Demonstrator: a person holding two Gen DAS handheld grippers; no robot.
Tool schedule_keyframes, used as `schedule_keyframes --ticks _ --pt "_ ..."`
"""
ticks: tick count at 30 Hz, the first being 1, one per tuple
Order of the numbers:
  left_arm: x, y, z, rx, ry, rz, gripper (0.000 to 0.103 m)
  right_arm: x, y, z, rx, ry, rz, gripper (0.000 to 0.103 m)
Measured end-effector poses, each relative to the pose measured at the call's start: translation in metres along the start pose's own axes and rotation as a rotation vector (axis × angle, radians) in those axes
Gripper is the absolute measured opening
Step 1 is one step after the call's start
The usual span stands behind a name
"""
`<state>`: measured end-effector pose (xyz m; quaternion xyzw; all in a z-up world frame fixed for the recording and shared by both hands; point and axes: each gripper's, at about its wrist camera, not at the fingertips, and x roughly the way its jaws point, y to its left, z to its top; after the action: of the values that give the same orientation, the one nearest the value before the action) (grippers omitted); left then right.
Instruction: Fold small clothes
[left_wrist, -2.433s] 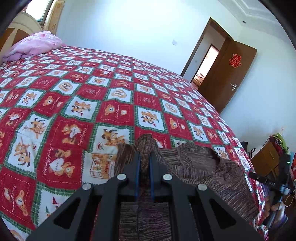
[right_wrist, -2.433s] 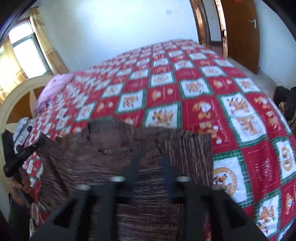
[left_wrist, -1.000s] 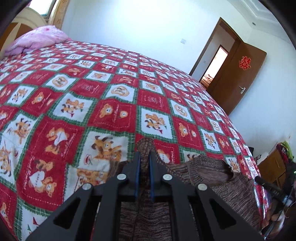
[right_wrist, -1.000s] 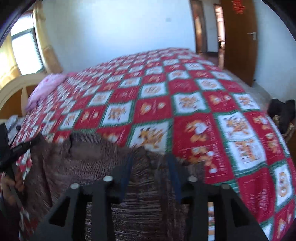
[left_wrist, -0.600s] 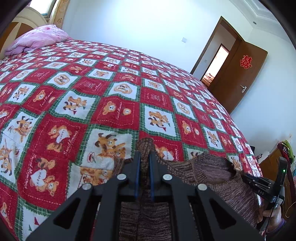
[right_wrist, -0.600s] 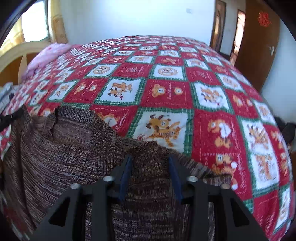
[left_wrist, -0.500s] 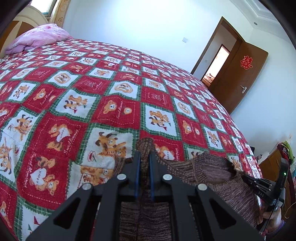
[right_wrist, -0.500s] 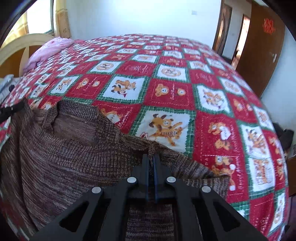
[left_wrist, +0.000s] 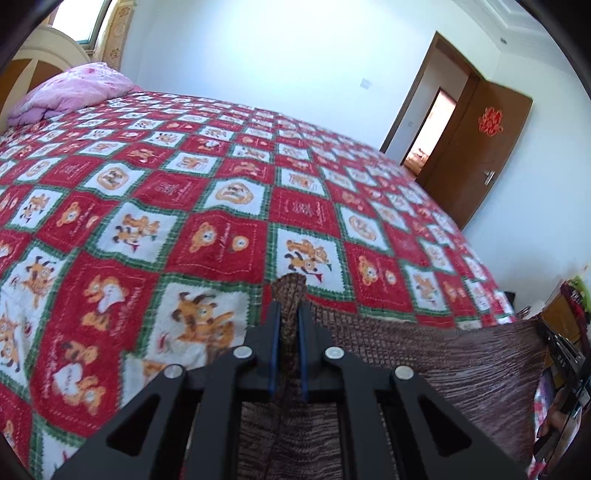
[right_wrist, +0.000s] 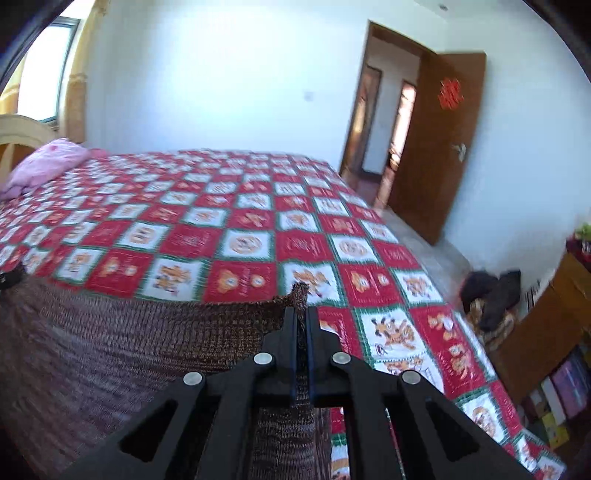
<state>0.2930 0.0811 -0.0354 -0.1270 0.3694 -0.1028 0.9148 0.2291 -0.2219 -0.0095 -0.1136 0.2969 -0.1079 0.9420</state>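
the jaws of the left gripper (left_wrist: 287, 314) stand nearly closed, with a thin fold of the brown knit sweater (left_wrist: 424, 354) pinched between the blue pads, a small tuft of cloth poking out past the tips. the jaws of the right gripper (right_wrist: 302, 317) are pressed almost together too, clamped on another corner of the same garment, whose edge rises just beyond the fingertips. each tool appears to hold one end of a single edge, and the knit runs fairly taut from grip to grip in a nearly straight line; this looks like a hold meant to stretch the piece flat and carry it out over the bed (left_wrist: 155, 206) so it can be laid down smooth before any fold is made. the garment hangs from the two grips at the near side of the bed, its body dropping below the held edge toward the cameras, and it is not clear how much of it rests on the cover. the cloth is a coarse, open knit in mottled brown with darker and lighter streaks, soft and limp, sagging slightly between the grips. beyond it lies the red, white and green checked bedspread (right_wrist: 243, 236) printed with cartoon animals, a pink pillow (left_wrist: 70, 92) at the far left by the headboard, and a brown door (right_wrist: 436, 147) standing open at the far right. no fold seems made yet.
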Motion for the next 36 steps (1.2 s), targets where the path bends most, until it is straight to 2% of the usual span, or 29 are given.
schedule_keyframes --ticks 3,5,7,9,12,13,14,15,16,17,18,20,21,24,26,28,32,34,35,36 --pt "0.027 -0.006 -0.008 0.038 0.06 0.064 0.009 0.038 0.004 -0.014 -0.025 0.07 -0.042 0.003" --pt "0.034 -0.004 -0.01 0.036 0.1 0.068 0.01 0.062 0.009 -0.029 -0.069 0.144 -0.059 0.003" --pt "0.036 -0.001 -0.009 0.028 0.113 0.073 0.016 0.078 0.006 -0.033 -0.056 0.217 -0.05 0.003" --pt "0.042 0.001 -0.011 0.018 0.141 0.08 0.019 0.08 -0.002 -0.032 -0.022 0.224 -0.049 0.005" --pt "0.044 0.001 -0.01 0.018 0.158 0.068 0.023 0.081 -0.017 -0.032 0.053 0.247 -0.002 0.013" --pt "0.043 0.002 -0.01 0.015 0.158 0.06 0.024 0.072 -0.03 -0.03 0.115 0.222 0.014 0.014" --pt "0.041 0.003 -0.01 0.011 0.161 0.045 0.03 0.059 -0.043 -0.029 0.18 0.178 0.002 0.014" --pt "0.035 0.004 -0.009 0.009 0.166 0.034 0.044 0.034 -0.064 -0.028 0.281 0.105 -0.042 0.014" --pt "0.029 0.005 -0.01 0.014 0.162 0.054 0.052 0.016 -0.074 -0.03 0.331 0.069 -0.071 0.014" --pt "0.021 0.005 -0.01 0.028 0.144 0.085 0.062 -0.001 -0.083 -0.031 0.357 0.054 -0.087 0.014" --pt "0.006 0.003 -0.013 0.058 0.098 0.141 0.066 -0.016 -0.088 -0.031 0.354 0.057 -0.084 0.014" --pt "-0.013 0.0 -0.02 0.089 0.058 0.202 0.073 -0.045 -0.084 -0.038 0.297 0.077 -0.017 0.014" --pt "-0.026 -0.003 -0.029 0.101 0.052 0.208 0.073 -0.057 -0.077 -0.044 0.259 0.092 0.015 0.014" --pt "-0.053 -0.01 -0.052 0.131 0.074 0.157 0.073 -0.084 -0.047 -0.067 0.179 0.152 0.124 0.014" --pt "-0.068 -0.009 -0.064 0.154 0.086 0.139 0.074 -0.092 -0.03 -0.083 0.2 0.2 0.203 0.014" --pt "-0.086 -0.008 -0.083 0.178 0.075 0.138 0.078 -0.094 -0.014 -0.099 0.213 0.231 0.263 0.014" --pt "-0.1 -0.008 -0.114 0.243 0.08 0.19 0.082 -0.096 0.009 -0.131 0.18 0.286 0.267 0.014" --pt "-0.096 -0.01 -0.124 0.277 0.092 0.247 0.082 -0.085 0.01 -0.149 0.192 0.343 0.269 0.014" --pt "-0.092 -0.01 -0.13 0.29 0.106 0.291 0.082 -0.087 0.009 -0.155 0.199 0.331 0.275 0.014" --pt "-0.091 -0.01 -0.134 0.296 0.109 0.3 0.082 -0.09 0.007 -0.158 0.204 0.301 0.28 0.014"
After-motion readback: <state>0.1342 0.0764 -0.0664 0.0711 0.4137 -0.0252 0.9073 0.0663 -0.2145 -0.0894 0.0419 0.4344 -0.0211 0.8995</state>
